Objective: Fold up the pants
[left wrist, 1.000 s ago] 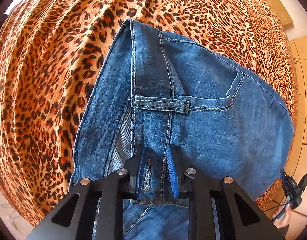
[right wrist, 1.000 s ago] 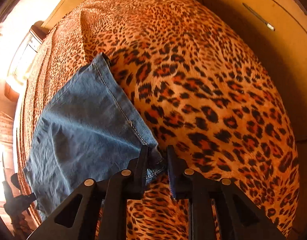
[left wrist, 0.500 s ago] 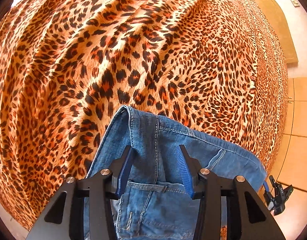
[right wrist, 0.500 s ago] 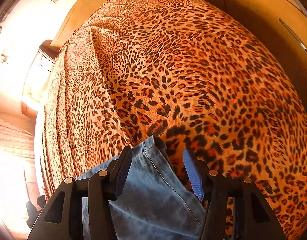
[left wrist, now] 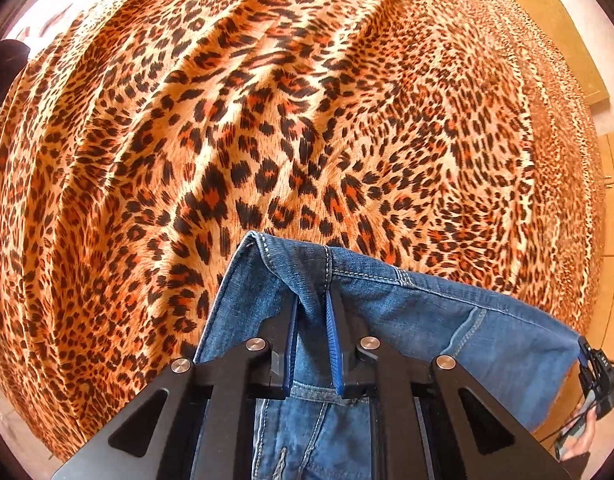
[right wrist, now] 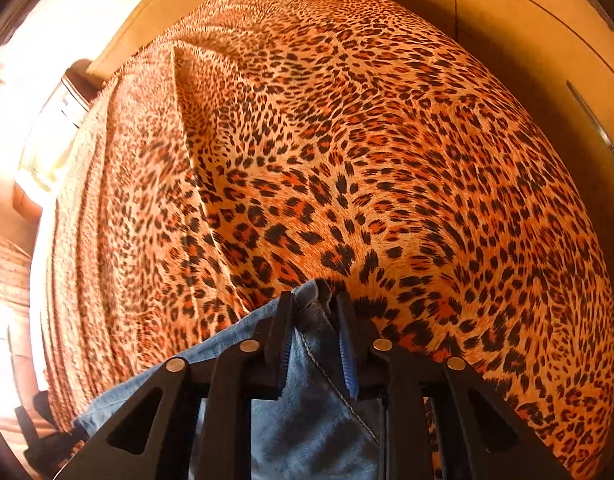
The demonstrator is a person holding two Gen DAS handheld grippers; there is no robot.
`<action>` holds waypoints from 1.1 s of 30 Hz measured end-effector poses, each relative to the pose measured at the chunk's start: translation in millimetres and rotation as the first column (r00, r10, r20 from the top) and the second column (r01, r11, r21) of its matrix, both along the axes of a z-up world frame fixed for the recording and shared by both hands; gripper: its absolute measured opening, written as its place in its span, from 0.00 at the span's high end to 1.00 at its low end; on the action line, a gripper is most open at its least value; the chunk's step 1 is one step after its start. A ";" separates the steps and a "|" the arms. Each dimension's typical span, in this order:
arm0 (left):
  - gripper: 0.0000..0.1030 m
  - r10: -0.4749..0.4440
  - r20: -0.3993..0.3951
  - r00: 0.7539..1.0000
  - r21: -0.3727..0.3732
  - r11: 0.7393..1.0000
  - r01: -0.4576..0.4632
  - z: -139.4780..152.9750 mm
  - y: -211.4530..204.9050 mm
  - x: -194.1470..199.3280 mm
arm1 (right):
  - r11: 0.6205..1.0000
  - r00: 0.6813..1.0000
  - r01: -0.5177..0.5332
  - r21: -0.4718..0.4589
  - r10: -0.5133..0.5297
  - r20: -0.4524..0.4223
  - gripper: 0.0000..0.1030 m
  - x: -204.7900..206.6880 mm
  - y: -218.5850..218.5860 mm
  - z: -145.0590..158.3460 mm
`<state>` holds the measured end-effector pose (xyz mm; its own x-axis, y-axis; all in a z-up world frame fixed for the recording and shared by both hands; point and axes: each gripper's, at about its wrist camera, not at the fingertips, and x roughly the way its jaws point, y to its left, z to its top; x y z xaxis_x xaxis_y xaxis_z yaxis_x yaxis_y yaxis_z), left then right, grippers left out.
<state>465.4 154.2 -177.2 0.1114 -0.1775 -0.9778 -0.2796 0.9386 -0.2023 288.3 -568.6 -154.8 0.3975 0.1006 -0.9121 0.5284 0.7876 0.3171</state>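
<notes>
Denim pants (left wrist: 427,320) lie bunched between both closing tools, left tool (left wrist: 311,312) and right tool (right wrist: 313,312), each pinching them.

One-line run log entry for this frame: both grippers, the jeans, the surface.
left gripper: closing on jeans waistband | right gripper: closing on jeans corner | surface: leopard-print bedspread | fold: not yet done
</notes>
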 end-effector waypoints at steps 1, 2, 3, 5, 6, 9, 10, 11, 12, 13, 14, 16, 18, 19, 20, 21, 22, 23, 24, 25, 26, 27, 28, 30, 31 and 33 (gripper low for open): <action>0.86 0.012 0.025 1.000 -0.030 1.000 -0.011 7.0 8.7 -1.2 | 0.999 1.000 0.018 0.027 -0.019 0.018 0.64 -7.2 -6.9 3.3; 0.83 0.030 0.042 0.999 -0.058 0.998 -0.028 12.2 17.9 -1.1 | 0.999 0.999 0.039 0.032 -0.040 0.027 0.59 -14.3 -14.1 6.5; 0.74 0.061 0.047 0.997 -0.082 0.995 -0.057 14.4 28.3 1.1 | 0.997 0.998 0.052 0.049 -0.053 0.032 0.57 -21.6 -22.2 8.2; 0.54 0.139 0.020 0.990 -0.145 0.980 -0.135 10.5 48.8 8.4 | 0.996 0.998 0.062 0.060 -0.063 0.017 0.56 -27.8 -33.2 8.8; 0.53 0.169 -0.005 0.986 -0.185 0.968 -0.167 4.6 55.2 12.3 | 0.997 0.998 0.063 0.049 -0.063 0.006 0.56 -29.6 -36.3 8.9; 0.52 0.219 -0.101 0.971 -0.260 0.936 -0.238 -16.3 64.3 21.0 | 0.996 0.998 0.064 0.064 -0.063 -0.009 0.51 -38.3 -38.7 6.9; 0.52 0.221 -0.118 0.968 -0.260 0.934 -0.245 -22.4 61.9 23.6 | 0.995 0.998 0.061 0.079 -0.061 -0.010 0.51 -37.0 -37.9 5.5; 0.52 0.206 -0.128 0.970 -0.257 0.938 -0.233 -27.6 57.1 28.5 | 0.994 0.999 0.054 0.092 -0.053 -0.009 0.51 -35.6 -33.6 4.2; 0.51 0.172 -0.137 0.976 -0.248 0.947 -0.202 -31.7 48.6 32.9 | 0.994 0.999 0.043 0.098 -0.042 -0.008 0.51 -31.7 -29.7 2.9; 0.51 0.135 -0.144 0.980 -0.234 0.958 -0.166 -40.0 37.1 42.6 | 0.995 1.000 0.031 0.100 -0.030 -0.008 0.51 -30.7 -26.2 3.0; 0.51 0.097 -0.147 0.984 -0.206 0.970 -0.126 -41.8 27.6 48.0 | 0.995 1.000 0.015 0.097 -0.013 -0.012 0.51 -25.5 -20.6 1.6; 0.51 0.032 -0.140 0.990 -0.149 0.987 -0.053 -45.5 14.0 61.5 | 0.996 1.000 -0.008 0.089 0.011 -0.028 0.51 -15.2 -13.3 -1.1; 0.50 -0.025 -0.148 0.989 -0.096 0.995 0.011 -48.9 1.1 73.3 | 0.996 0.999 -0.024 0.082 0.027 -0.033 0.51 -5.8 -8.3 -3.0; 0.50 -0.043 -0.151 0.988 -0.080 0.996 0.031 -50.9 -4.3 76.6 | 0.996 0.999 -0.028 0.082 0.031 -0.033 0.50 -1.7 -6.6 -4.0; 0.50 -0.060 -0.158 0.986 -0.065 0.997 0.050 -52.7 -8.0 80.7 | 0.995 0.999 -0.033 0.089 0.036 -0.031 0.46 1.6 -5.1 -5.5; 0.50 -0.074 -0.166 0.983 -0.060 0.996 0.065 -53.9 -10.4 82.9 | 0.994 0.998 -0.042 0.103 0.045 -0.035 0.43 5.0 -3.3 -8.1; 0.50 -0.092 -0.175 0.980 -0.055 0.995 0.084 -54.1 -11.8 83.4 | 0.994 0.997 -0.050 0.101 0.055 -0.045 0.39 8.4 -0.7 -10.3; 0.50 -0.109 -0.183 0.977 -0.049 0.994 0.102 -55.6 -14.5 85.9 | 0.995 0.997 -0.061 0.084 0.066 -0.048 0.38 11.4 2.4 -9.6; 0.51 -0.124 -0.189 0.974 -0.046 0.992 0.117 -56.4 -16.8 87.9 | 0.994 0.996 -0.074 0.077 0.077 -0.044 0.38 14.4 5.0 -8.0; 0.52 -0.140 -0.189 0.972 -0.050 0.990 0.133 -54.4 -18.2 88.8 | 0.993 0.995 -0.083 0.083 0.086 -0.040 0.38 16.6 7.0 -6.8; 0.52 -0.165 -0.171 0.971 -0.056 0.986 0.158 -54.0 -24.7 93.6 | 0.993 0.996 -0.083 0.089 0.086 -0.037 0.38 17.6 8.0 -5.6; 0.51 -0.202 -0.148 0.968 -0.038 0.979 0.198 -46.6 -25.2 94.4 | 0.992 0.996 -0.082 0.092 0.086 -0.034 0.38 17.9 8.2 -4.7; 0.51 -0.233 -0.127 0.964 0.004 0.972 0.235 -40.7 -25.3 96.2 | 0.992 0.995 -0.086 0.094 0.089 -0.036 0.38 17.8 7.9 -4.9; 0.46 -0.273 -0.125 0.954 0.066 0.957 0.282 -38.1 -21.8 97.5 | 0.992 0.995 -0.090 0.092 0.095 -0.044 0.38 17.9 7.3 -6.5; 0.45 -0.282 -0.150 0.948 0.055 0.955 0.292 -45.5 -22.5 99.6 | 0.992 0.994 -0.088 0.094 0.093 -0.048 0.38 17.5 6.7 -8.4; 0.46 -0.295 -0.192 0.936 0.008 0.953 0.302 -62.2 -26.7 100.8 | 0.993 0.996 -0.071 0.097 0.076 -0.044 0.37 17.2 6.3 -9.4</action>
<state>566.2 127.4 -239.4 -0.1261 -0.1376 -0.9824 -0.0151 0.9905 -0.1368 305.5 -562.3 -164.1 0.3423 0.2150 -0.9147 0.4865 0.7923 0.3683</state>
